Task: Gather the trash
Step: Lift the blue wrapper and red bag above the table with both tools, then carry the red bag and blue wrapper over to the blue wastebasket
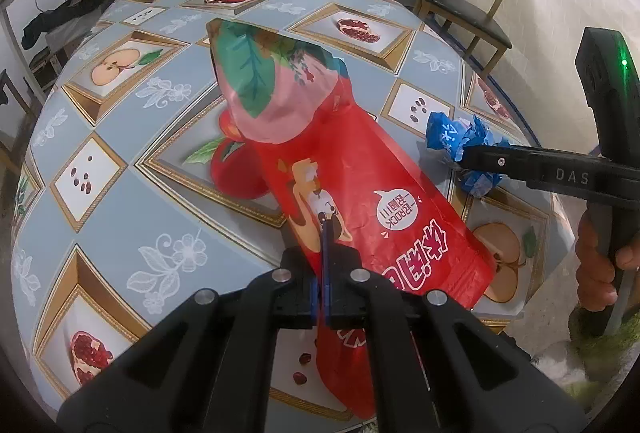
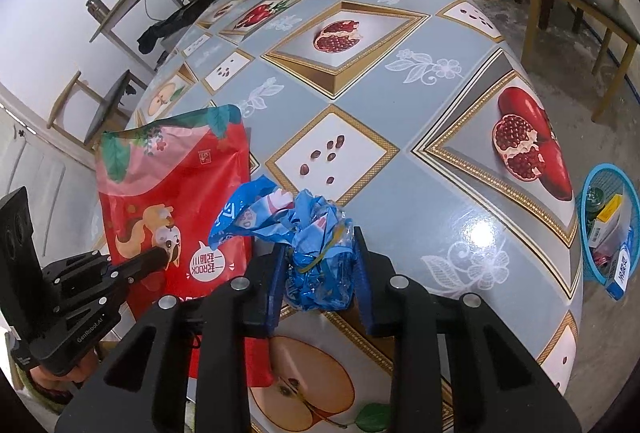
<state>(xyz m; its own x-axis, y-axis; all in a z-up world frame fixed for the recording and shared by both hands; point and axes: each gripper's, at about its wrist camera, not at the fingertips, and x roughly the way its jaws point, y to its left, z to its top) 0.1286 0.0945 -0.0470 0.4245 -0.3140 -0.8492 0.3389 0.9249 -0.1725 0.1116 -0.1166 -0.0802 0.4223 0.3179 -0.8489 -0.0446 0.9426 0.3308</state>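
A red snack bag (image 1: 340, 169) with a squirrel print stands up off the fruit-patterned table (image 1: 168, 193). My left gripper (image 1: 323, 275) is shut on the bag's lower edge; in the right wrist view the left gripper (image 2: 160, 257) shows at the bag (image 2: 172, 185). To the right lies a crumpled blue wrapper (image 2: 316, 257) near the table's front edge. My right gripper (image 2: 320, 273) has its blue pads pressed on both sides of the wrapper. In the left wrist view the right gripper (image 1: 466, 155) reaches the wrapper (image 1: 460, 133) from the right.
A blue mesh basket (image 2: 588, 209) holding boxes and packets sits low beside the table's right edge. Wooden chairs (image 1: 468, 5) stand to the right and far left. Boxes and bags pile up behind the table's far end.
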